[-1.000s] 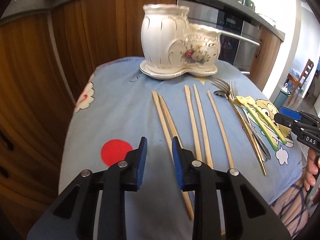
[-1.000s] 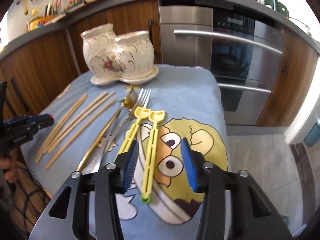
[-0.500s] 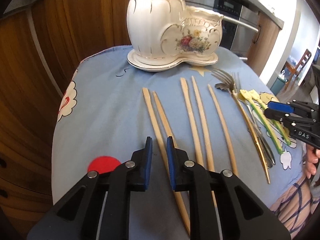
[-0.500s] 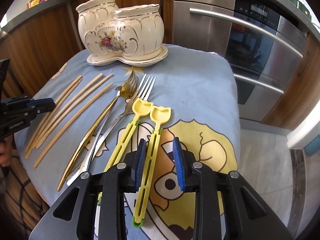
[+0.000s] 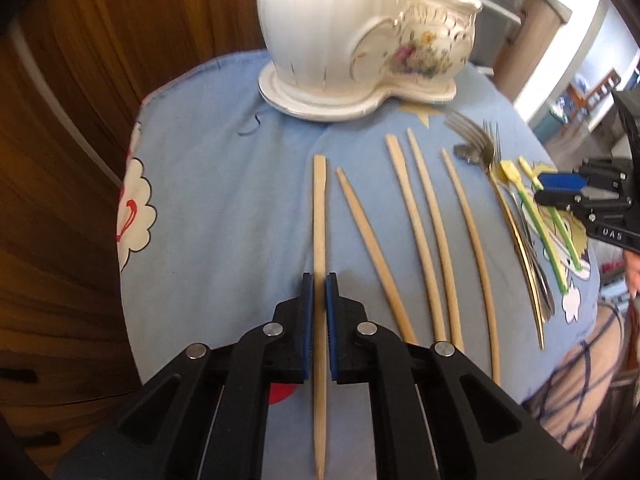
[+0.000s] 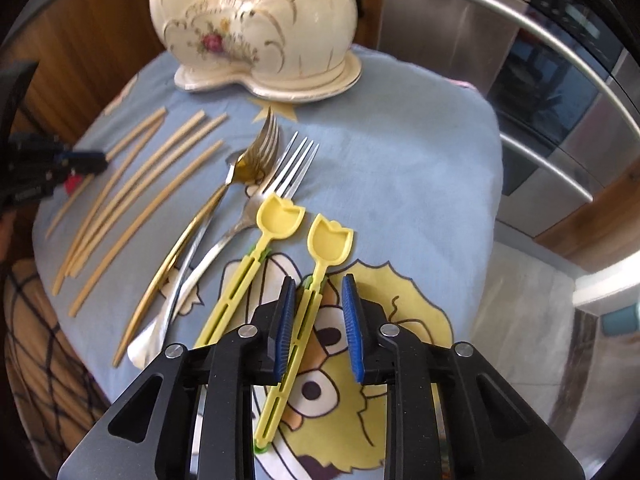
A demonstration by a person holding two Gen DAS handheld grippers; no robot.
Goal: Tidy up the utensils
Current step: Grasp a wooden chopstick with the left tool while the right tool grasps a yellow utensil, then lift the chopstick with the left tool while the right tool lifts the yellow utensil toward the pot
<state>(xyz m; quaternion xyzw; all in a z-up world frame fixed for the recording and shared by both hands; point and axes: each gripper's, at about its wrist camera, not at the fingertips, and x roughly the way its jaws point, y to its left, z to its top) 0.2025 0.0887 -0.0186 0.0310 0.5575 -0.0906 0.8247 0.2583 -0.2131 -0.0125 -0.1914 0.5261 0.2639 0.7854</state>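
Kitchen, wooden cabinets and a steel oven behind; bench covered by a blue cartoon cloth [image 5: 224, 208]. Left gripper [image 5: 319, 292]: fingers nearly together, pinching the leftmost chopstick [image 5: 319, 216] partway along its length. It appears gripped, though whether it is lifted off the cloth I cannot tell. Right gripper [image 6: 318, 298]: fingers spread, straddling the stem of the right-hand yellow spoon [image 6: 316, 276], left pad touching or nearly so, not yet clamped. Outward: four more chopsticks [image 5: 424, 232], two forks [image 6: 280, 168], second yellow spoon [image 6: 256, 264], ceramic holder [image 6: 260, 28] at the far edge. Risks, judged: the thin stick pivots or slips in the pads during transfer; the spoon skids sideways as the pads close unevenly.
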